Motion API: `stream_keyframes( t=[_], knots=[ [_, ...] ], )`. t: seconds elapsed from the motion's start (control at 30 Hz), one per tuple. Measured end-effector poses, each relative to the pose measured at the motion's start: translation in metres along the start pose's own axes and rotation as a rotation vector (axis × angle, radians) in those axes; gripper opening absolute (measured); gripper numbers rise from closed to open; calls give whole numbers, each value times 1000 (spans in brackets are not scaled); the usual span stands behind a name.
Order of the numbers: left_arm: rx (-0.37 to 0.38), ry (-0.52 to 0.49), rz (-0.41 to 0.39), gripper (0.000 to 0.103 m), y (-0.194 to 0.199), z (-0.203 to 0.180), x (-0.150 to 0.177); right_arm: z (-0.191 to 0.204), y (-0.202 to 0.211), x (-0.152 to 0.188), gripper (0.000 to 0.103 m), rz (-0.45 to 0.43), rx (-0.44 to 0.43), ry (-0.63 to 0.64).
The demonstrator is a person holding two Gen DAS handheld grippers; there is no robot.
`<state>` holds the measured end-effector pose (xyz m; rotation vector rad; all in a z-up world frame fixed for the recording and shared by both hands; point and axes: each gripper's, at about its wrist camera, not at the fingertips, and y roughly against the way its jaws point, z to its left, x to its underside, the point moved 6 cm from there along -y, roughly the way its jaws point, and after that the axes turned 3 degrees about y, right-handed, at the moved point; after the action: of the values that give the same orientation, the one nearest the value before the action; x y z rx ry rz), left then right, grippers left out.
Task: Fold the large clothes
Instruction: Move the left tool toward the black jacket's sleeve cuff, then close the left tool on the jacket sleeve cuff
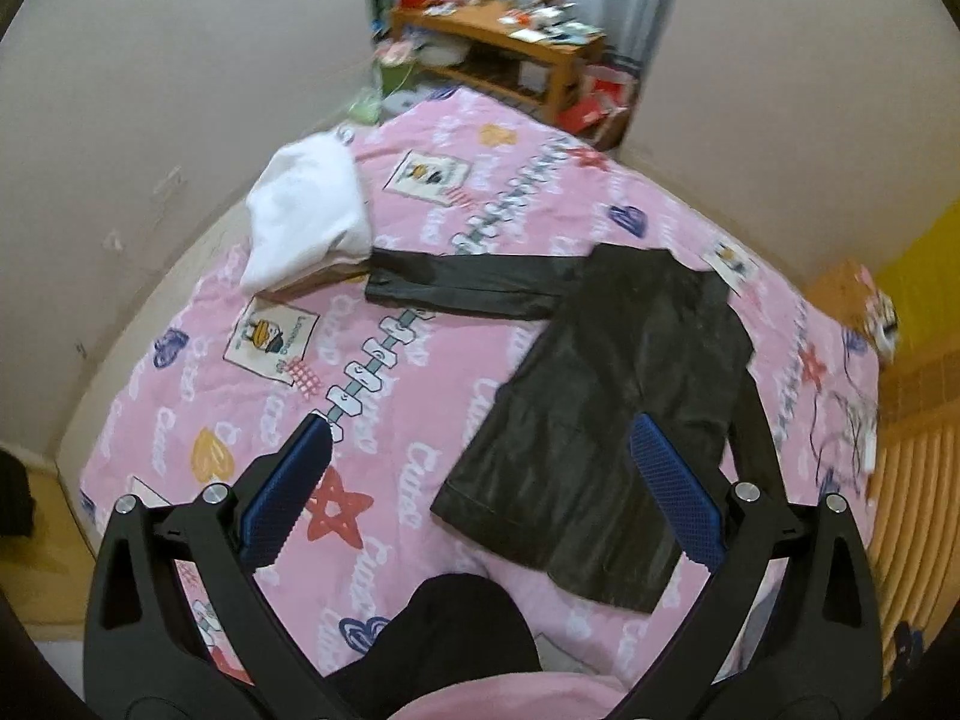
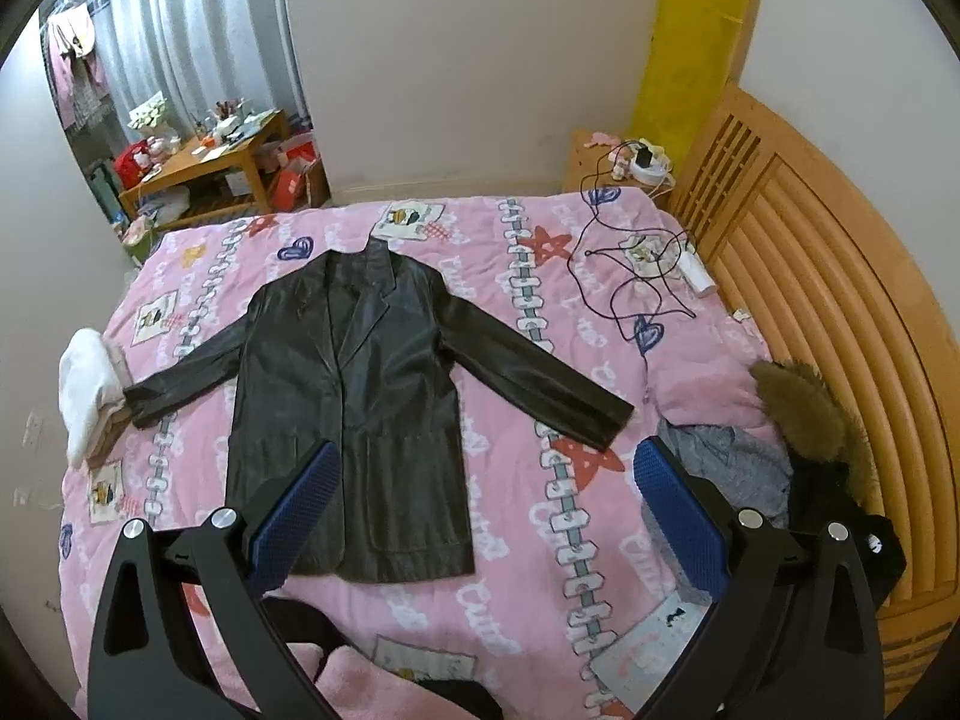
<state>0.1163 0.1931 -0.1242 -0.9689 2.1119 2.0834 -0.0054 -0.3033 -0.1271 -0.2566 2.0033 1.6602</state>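
A black leather jacket [image 2: 354, 384] lies flat, front up, on the pink bedspread [image 2: 528, 228], both sleeves spread outward and collar toward the far wall. It also shows in the left wrist view [image 1: 606, 396], with its left sleeve [image 1: 456, 285] reaching toward a white garment. My left gripper [image 1: 480, 474] is open and empty, held above the bed near the jacket's hem. My right gripper [image 2: 486, 498] is open and empty, held above the jacket's lower right side.
A folded white garment [image 2: 90, 384] lies at the bed's left edge. A pile of clothes with a fur-trimmed coat [image 2: 804, 414] sits at the right by the wooden headboard [image 2: 828, 276]. Black cables and a white charger [image 2: 696, 273] lie near it. A cluttered wooden table [image 2: 204, 162] stands beyond.
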Motion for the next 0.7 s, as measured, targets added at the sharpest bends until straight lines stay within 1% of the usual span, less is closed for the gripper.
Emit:
stream_keyframes(
  t=[0.1,0.13,0.2,0.23,0.3,0.33,0.43,0.47,0.5,0.53,0.6,0.67,0.7],
  knots=[
    [1,67,53,98,-56,35,-44,30,-14,-20,95,-9,-18,-35],
    [-8,81,67,98,-74,42,-56,46,-20,-30,95,-3,-20,-43],
    [-29,108,96,98,-122,63,-85,80,-36,-46,95,17,-46,-55],
    [-35,110,111,98,-143,71,-95,91,-42,-51,95,27,-56,-53],
    [-57,118,155,98,-201,90,-116,130,-61,-66,95,42,-77,-37],
    [-59,126,183,98,-233,100,-124,144,-68,-73,95,41,-73,-21],
    [-4,163,240,98,-316,121,-140,191,-91,-92,95,46,-83,29],
    [-20,156,275,98,-350,127,-143,206,-100,-96,95,49,-96,43],
    [-21,151,291,98,-371,131,-143,222,-109,-99,95,55,-110,63],
    [-20,143,314,97,-403,135,-144,233,-116,-101,95,60,-115,80],
    [-37,99,335,98,-445,138,-144,257,-136,-99,95,84,-116,126],
    [-54,60,356,98,-488,143,-144,270,-152,-93,95,109,-116,144],
    [-80,58,370,98,-508,149,-145,277,-163,-87,95,140,-118,148]
  ],
)
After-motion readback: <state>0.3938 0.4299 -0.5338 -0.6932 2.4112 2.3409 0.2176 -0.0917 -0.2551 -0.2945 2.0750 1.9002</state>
